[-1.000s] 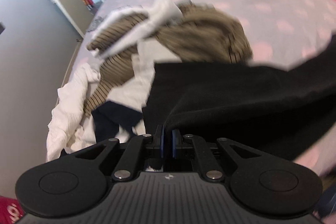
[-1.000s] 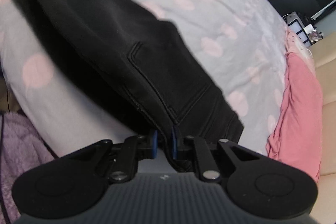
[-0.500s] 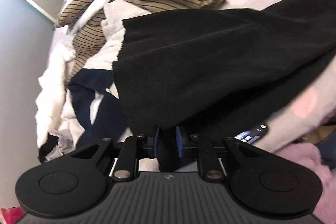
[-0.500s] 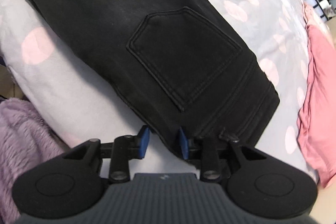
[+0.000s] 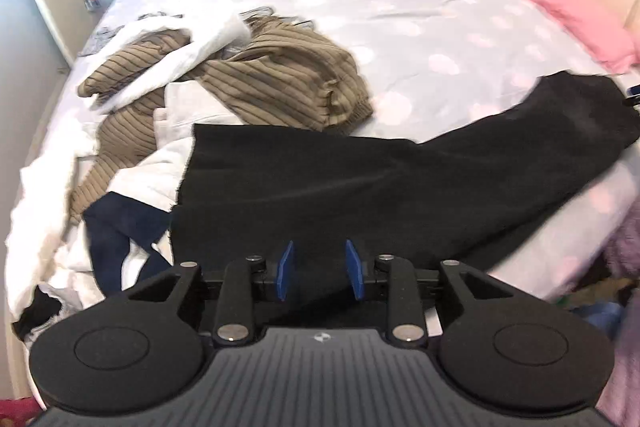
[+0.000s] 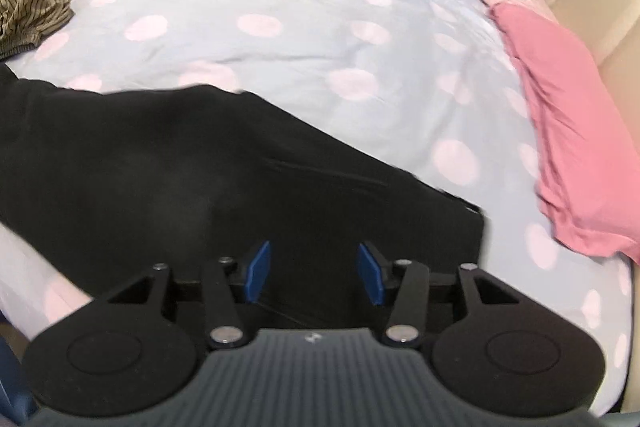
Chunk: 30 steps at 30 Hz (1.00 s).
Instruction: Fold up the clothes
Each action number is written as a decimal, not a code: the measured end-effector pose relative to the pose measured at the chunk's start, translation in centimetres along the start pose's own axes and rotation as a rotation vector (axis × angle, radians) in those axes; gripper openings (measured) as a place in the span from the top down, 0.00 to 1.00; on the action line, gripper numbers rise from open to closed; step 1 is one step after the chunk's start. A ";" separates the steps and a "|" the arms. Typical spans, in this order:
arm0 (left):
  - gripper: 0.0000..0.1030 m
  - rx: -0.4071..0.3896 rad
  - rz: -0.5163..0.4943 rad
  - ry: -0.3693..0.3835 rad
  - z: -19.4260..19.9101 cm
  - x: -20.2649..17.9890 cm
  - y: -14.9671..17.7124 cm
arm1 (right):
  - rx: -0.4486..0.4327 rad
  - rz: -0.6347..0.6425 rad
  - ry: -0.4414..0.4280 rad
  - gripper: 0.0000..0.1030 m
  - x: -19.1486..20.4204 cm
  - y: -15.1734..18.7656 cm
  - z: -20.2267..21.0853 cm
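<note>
Along the near edge of the bed (image 5: 400,7), the black trousers (image 5: 360,195) lie spread flat lengthwise, one end toward the heap of clothes, the other toward the pink pillow (image 6: 568,131). Both grippers hang just over the cloth with nothing in them: the left hand-held gripper (image 5: 320,269) has its blue pads apart above the trouser end by the heap, and the right hand-held gripper (image 6: 314,273) stands wider apart over the other end. To my eye the trousers are laid out for a fold; whether a lengthwise fold is already in them I cannot tell. A next move would need a fresh grip on an edge or corner of the cloth. Farther in, toward the left edge, the heap (image 5: 224,83) of striped brown, white and navy garments lies crumpled. No container shows in either view.
</note>
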<state>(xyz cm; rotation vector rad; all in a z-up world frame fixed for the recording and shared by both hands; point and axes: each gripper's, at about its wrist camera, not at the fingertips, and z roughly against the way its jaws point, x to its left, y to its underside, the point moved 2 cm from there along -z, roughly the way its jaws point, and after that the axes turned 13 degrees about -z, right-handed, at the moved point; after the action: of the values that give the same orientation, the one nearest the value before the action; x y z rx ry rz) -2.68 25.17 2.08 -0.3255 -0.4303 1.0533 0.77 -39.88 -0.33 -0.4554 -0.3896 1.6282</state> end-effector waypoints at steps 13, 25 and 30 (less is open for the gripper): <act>0.74 0.033 0.695 -0.012 -2.2 2.9 5.2 | -0.071 -0.036 0.002 0.43 4.2 -1.0 -4.2; 0.64 -0.012 1.041 -0.118 -4.5 3.4 9.2 | -0.091 0.002 -0.005 0.42 5.1 -2.1 -4.8; 0.87 -0.071 1.056 -0.134 -2.4 2.7 9.1 | -0.107 0.015 -0.005 0.42 5.3 -2.0 -4.6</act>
<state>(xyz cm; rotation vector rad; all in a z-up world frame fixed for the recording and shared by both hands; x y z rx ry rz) -7.25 31.64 -3.62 -0.5713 -0.4143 2.1003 4.42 -34.49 -3.60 -0.5356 -0.4797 1.6287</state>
